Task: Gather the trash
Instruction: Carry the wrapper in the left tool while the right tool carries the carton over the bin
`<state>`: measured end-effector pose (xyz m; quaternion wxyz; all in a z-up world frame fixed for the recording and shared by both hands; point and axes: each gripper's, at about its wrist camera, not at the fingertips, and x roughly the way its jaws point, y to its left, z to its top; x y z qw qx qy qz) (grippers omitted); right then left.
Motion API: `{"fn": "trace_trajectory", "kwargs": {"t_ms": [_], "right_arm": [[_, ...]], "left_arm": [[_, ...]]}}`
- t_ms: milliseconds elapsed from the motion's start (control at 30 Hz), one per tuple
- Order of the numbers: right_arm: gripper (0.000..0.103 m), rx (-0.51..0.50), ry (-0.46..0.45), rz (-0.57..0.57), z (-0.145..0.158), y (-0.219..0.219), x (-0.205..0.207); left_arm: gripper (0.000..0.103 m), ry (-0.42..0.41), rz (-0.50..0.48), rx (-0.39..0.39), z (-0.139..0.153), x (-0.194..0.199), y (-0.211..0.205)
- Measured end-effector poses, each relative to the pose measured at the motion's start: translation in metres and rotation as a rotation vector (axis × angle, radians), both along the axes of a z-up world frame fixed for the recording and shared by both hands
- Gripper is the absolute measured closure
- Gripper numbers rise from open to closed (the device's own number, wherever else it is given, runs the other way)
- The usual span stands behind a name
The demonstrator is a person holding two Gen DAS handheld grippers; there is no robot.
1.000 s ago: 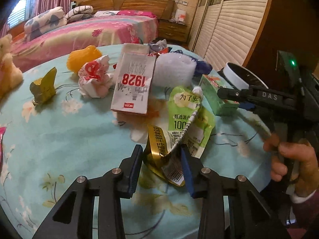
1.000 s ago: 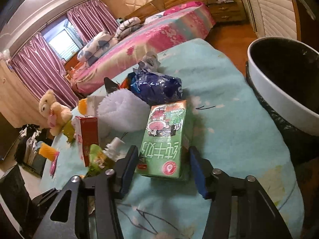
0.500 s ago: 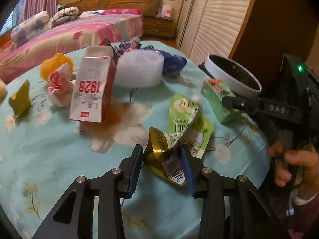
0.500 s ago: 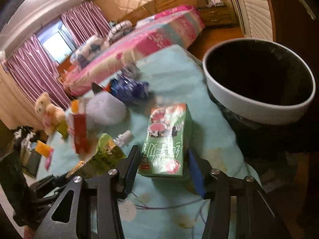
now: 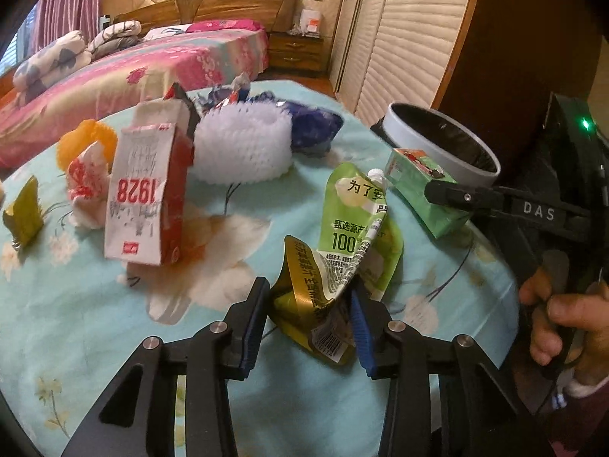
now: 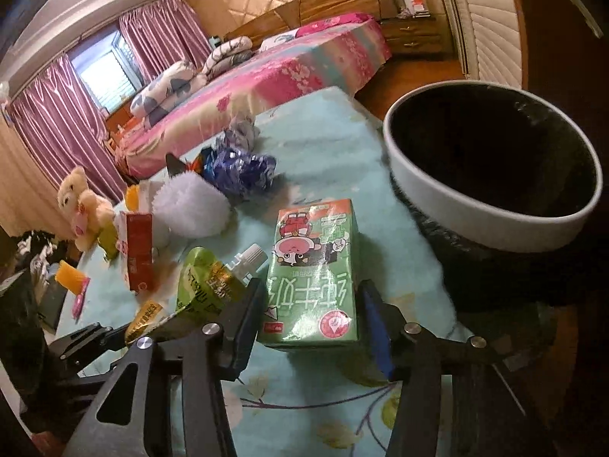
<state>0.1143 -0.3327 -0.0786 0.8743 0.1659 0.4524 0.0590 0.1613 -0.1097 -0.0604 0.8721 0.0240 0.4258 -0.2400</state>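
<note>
Left wrist view: the left gripper (image 5: 310, 316) is closed partway on a crumpled green and gold pouch (image 5: 342, 251), with both pads pressing its lower folds and the spout end pointing away. The pouch is above the floral tablecloth (image 5: 76, 304) near the table edge. Beyond it stand a red and white carton (image 5: 148, 190), white foam netting (image 5: 243, 148) and a blue wrapper (image 5: 312, 129). At right, a hand (image 5: 563, 320) holds the right gripper, whose finger crosses a green milk carton (image 5: 422, 186); the white-rimmed trash bin (image 5: 441, 144) is just behind. Right wrist view: the right gripper (image 6: 310, 320) clamps the green milk carton (image 6: 312, 274) by its sides at about half opening. The trash bin (image 6: 491, 175) is immediately to the right, beside the table edge.
</note>
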Motion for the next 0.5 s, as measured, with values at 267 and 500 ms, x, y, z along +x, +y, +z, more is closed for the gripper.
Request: {"fn": "trace_trajectory", "kwargs": {"t_ms": [267,500], "right_arm": [[0.053,0.024,-0.07,-0.062,0.03,-0.034,-0.007],[0.053,0.024,-0.087,-0.12,0.04,-0.065,-0.009]], "left_arm": [[0.065,-0.041,-0.039,-0.069,0.019,0.008,-0.023],[0.065,-0.056,-0.089,-0.076,0.024,0.017,-0.049]]}}
